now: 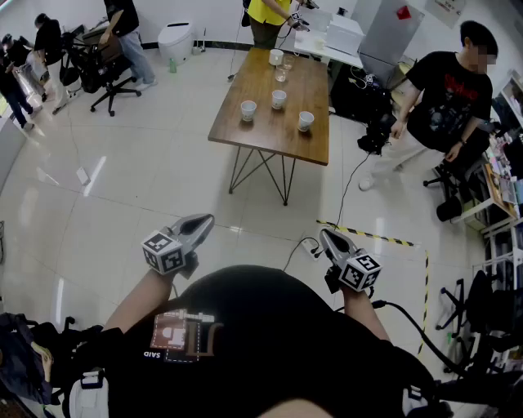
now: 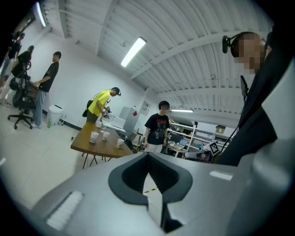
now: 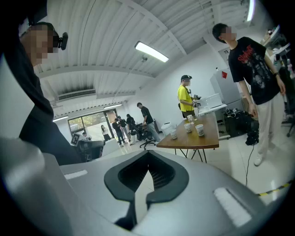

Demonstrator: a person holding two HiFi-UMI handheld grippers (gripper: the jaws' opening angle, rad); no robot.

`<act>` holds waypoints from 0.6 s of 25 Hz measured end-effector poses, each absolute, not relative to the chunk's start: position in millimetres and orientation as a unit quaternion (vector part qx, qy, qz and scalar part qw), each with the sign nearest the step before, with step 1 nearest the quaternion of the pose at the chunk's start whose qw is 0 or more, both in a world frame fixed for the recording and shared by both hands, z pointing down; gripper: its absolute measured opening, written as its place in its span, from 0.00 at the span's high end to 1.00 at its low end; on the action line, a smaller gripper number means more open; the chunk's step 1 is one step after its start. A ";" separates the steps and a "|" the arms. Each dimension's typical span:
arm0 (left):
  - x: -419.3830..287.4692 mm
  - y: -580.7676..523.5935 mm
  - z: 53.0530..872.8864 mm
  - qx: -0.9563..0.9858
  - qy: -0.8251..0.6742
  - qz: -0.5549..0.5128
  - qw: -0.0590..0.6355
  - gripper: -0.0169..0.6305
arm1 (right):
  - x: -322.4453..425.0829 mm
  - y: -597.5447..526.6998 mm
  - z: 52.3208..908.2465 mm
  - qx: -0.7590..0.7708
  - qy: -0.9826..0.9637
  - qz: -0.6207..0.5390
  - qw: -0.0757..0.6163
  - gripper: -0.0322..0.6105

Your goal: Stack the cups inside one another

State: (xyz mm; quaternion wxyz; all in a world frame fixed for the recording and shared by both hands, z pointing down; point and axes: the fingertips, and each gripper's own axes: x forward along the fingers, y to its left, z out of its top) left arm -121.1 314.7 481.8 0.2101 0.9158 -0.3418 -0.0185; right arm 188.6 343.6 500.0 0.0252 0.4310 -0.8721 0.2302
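nothing is stacked yet: i'm seeing three cups (image 1: 248, 109) standing apart mid-desk (image 1: 270, 139) and a fourth cup (image 1: 276, 56) at its far end, all well ahead of me. i'm holding the left gripper (image 1: 206, 220) and right gripper (image 1: 325, 234) with jaws closed, gripping nothing.

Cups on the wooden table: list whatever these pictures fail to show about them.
- Contents: head view, the near cups are too small to tell whether empty.
- Count at the far end: head view, the far items cluster, small, beside the person in yellow, who is cut by the top edge.
- Any print: left gripper view, the cups are too small.
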 end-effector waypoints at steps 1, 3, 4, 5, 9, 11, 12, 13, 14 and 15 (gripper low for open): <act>-114.6 316.8 482.5 0.916 -0.342 -0.018 0.210 0.97 | 194.5 345.6 500.7 0.430 -0.873 0.229 0.026 0.93; -100.5 320.5 483.6 0.916 -0.343 -0.018 0.210 0.97 | 206.9 349.1 502.0 0.427 -0.875 0.225 0.030 0.93; -92.6 322.0 483.9 0.916 -0.343 -0.018 0.210 0.97 | 213.7 350.5 502.6 0.426 -0.876 0.223 0.032 0.93; -84.2 323.2 484.1 0.916 -0.343 -0.018 0.209 0.97 | 220.6 351.5 503.2 0.425 -0.877 0.221 0.035 0.93; -53.1 328.6 484.8 0.916 -0.341 -0.015 0.212 0.97 | 243.2 354.2 506.2 0.416 -0.882 0.217 0.043 0.93; -42.3 330.1 484.9 0.916 -0.341 -0.013 0.213 0.97 | 250.4 353.6 508.1 0.412 -0.884 0.215 0.047 0.93; -38.0 330.3 484.7 0.916 -0.341 -0.011 0.213 0.97 | 253.1 352.7 508.9 0.410 -0.886 0.213 0.049 0.93; -34.6 330.0 484.3 0.916 -0.341 -0.010 0.212 0.97 | 255.2 351.3 509.8 0.408 -0.887 0.211 0.052 0.93; -32.0 328.8 484.0 0.916 -0.341 -0.009 0.213 0.97 | 257.1 349.3 510.6 0.406 -0.888 0.210 0.055 0.93; -30.3 326.9 483.7 0.915 -0.342 -0.008 0.213 0.97 | 258.4 346.8 511.3 0.405 -0.888 0.209 0.056 0.93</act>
